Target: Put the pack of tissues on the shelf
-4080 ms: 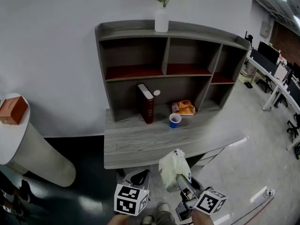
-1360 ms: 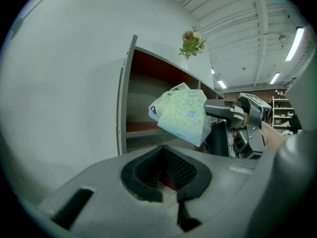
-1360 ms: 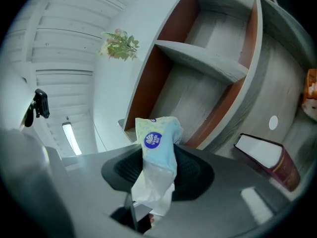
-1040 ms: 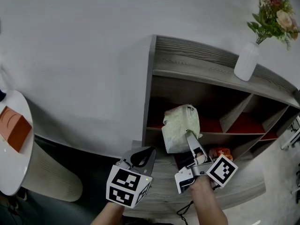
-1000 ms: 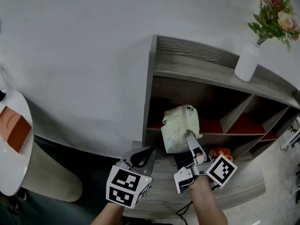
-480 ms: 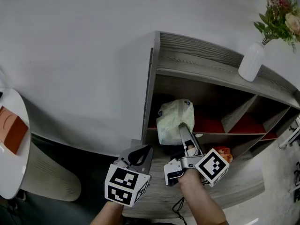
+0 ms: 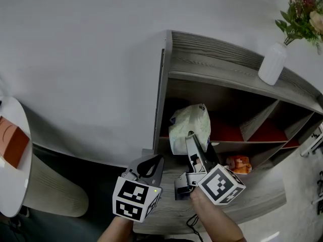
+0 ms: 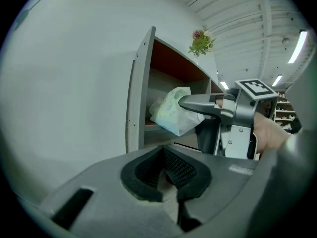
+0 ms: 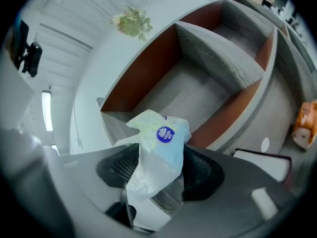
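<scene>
The pack of tissues (image 7: 189, 127), pale green in a clear wrapper with a blue round label, sits at the front of the upper left compartment of the grey wooden shelf (image 7: 217, 67). My right gripper (image 7: 190, 136) reaches up to it. In the right gripper view the pack (image 9: 161, 143) stands between the jaws of the right gripper (image 9: 158, 171), which are opening, and the pads look clear of it. My left gripper (image 7: 151, 163) hangs lower left, shut and empty. The left gripper view shows that gripper (image 8: 166, 155), the pack (image 8: 173, 115) and the right gripper (image 8: 185, 103).
A white vase with flowers (image 7: 272, 64) stands on the shelf's top board. An orange snack bag (image 7: 238, 164) and a dark book (image 9: 262, 157) are in the lower compartment above the desktop (image 7: 262, 205). A brown box (image 7: 10, 142) lies on a white round table far left.
My right gripper has carried the pack a little left and lower into the upper left compartment, and its jaws have spread. The left gripper has stayed where it was.
</scene>
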